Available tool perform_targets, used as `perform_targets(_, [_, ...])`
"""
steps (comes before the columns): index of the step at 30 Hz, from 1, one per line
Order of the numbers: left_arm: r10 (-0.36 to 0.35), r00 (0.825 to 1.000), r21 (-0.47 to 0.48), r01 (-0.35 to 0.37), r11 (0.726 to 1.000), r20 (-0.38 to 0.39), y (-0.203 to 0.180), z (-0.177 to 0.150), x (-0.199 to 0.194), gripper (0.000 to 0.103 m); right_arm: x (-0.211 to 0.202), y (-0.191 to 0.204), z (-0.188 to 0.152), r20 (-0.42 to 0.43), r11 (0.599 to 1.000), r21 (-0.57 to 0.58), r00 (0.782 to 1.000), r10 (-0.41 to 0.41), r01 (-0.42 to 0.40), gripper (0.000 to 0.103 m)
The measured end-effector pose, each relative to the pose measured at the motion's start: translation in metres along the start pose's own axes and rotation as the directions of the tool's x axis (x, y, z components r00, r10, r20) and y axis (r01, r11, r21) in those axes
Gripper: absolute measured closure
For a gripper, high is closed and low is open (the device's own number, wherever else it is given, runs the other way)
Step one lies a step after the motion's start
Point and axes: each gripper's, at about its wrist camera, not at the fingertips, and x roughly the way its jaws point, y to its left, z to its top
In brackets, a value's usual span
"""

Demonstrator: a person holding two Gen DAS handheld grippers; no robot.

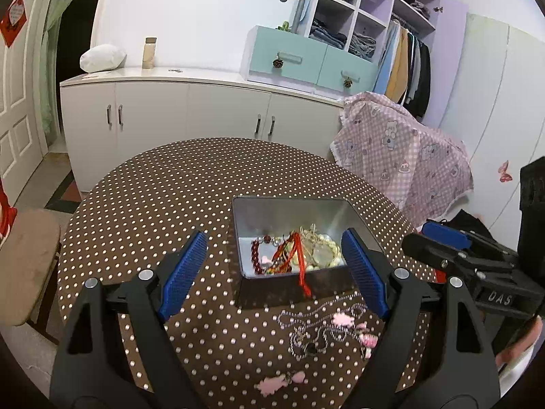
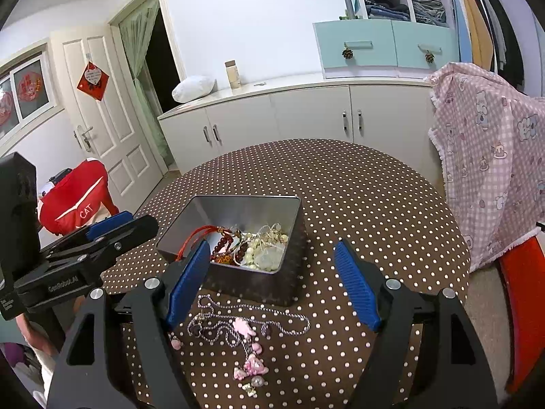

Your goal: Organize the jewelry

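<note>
A metal tin (image 1: 289, 209) (image 2: 245, 208) sits on the round polka-dot table (image 1: 163, 197) (image 2: 357, 187). Inside lie beads, pearls and a red cord (image 1: 299, 259) that hangs over its near wall. In front of the tin, a silver chain with pink charms (image 1: 327, 327) (image 2: 245, 327) is spread on the cloth. My left gripper (image 1: 276, 266) is open, its blue pads either side of the tin's near edge, nothing held. My right gripper (image 2: 272, 283) is open above the chain and the tin's near wall. Each gripper shows at the edge of the other's view (image 1: 453, 242) (image 2: 112, 231).
White cabinets (image 1: 190, 116) line the far wall, with a teal drawer unit (image 1: 306, 61) and hanging clothes. A pink checked cloth (image 1: 402, 156) (image 2: 487, 170) drapes over something right of the table. A stool (image 1: 27, 266) stands at the left, a red garment (image 2: 78, 197) near the door.
</note>
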Motion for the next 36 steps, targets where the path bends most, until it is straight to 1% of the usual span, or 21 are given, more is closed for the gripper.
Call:
perform_targets(2, [0.009, 1.000, 0.002, -0.009, 1.000, 0.000, -0.001, -0.006, -0.005, 0.022, -0.002, 0.000, -0.004, -0.001, 1.000, 0.002, 1.000, -0.002, 0.002, 0.031])
perform_targets(7, [0.064, 0.998, 0.012, -0.064, 0.998, -0.015, 0.001, -0.024, -0.012, 0.021, -0.008, -0.004, -0.020, -0.020, 1.000, 0.022, 1.000, -0.005, 0.006, 0.030])
perform_targets(13, [0.081, 0.995, 0.003, -0.081, 0.997, -0.061, 0.006, -0.047, -0.016, 0.021, -0.012, -0.008, -0.042, -0.059, 0.999, 0.043, 0.998, -0.001, 0.003, 0.030])
perform_targets(17, [0.075, 0.993, -0.003, -0.076, 0.997, -0.087, 0.004, -0.061, -0.019, 0.021, -0.014, -0.011, -0.054, -0.077, 0.998, 0.055, 0.997, 0.000, 0.005, 0.030])
perform_targets(22, [0.057, 0.992, 0.029, -0.055, 0.998, -0.115, -0.003, -0.079, -0.020, 0.021, -0.012, -0.014, -0.070, -0.111, 0.998, 0.067, 0.994, -0.004, 0.011, 0.030])
perform_targets(26, [0.046, 0.989, 0.021, -0.044, 0.999, -0.139, -0.002, -0.090, -0.017, 0.021, -0.011, -0.012, -0.081, -0.130, 0.998, 0.068, 0.992, 0.000, 0.009, 0.030])
perform_targets(32, [0.025, 0.989, 0.064, -0.016, 0.998, -0.144, -0.009, -0.101, -0.012, 0.022, -0.005, -0.007, -0.093, -0.164, 0.998, 0.068, 0.986, 0.001, 0.010, 0.030])
perform_targets(34, [0.005, 0.989, 0.059, 0.003, 0.998, -0.146, -0.009, -0.105, -0.010, 0.032, -0.005, -0.004, -0.096, -0.165, 0.998, 0.059, 0.986, -0.001, 0.011, 0.030])
perform_targets(35, [-0.003, 0.989, 0.057, 0.012, 0.998, -0.149, -0.009, -0.106, -0.008, 0.043, -0.005, -0.003, -0.097, -0.163, 0.998, 0.053, 0.987, -0.005, 0.014, 0.030])
perform_targets(36, [0.003, 0.991, 0.065, 0.005, 0.998, -0.131, -0.010, -0.109, -0.008, 0.048, -0.005, -0.001, -0.098, -0.162, 0.999, 0.042, 0.987, -0.013, 0.020, 0.030])
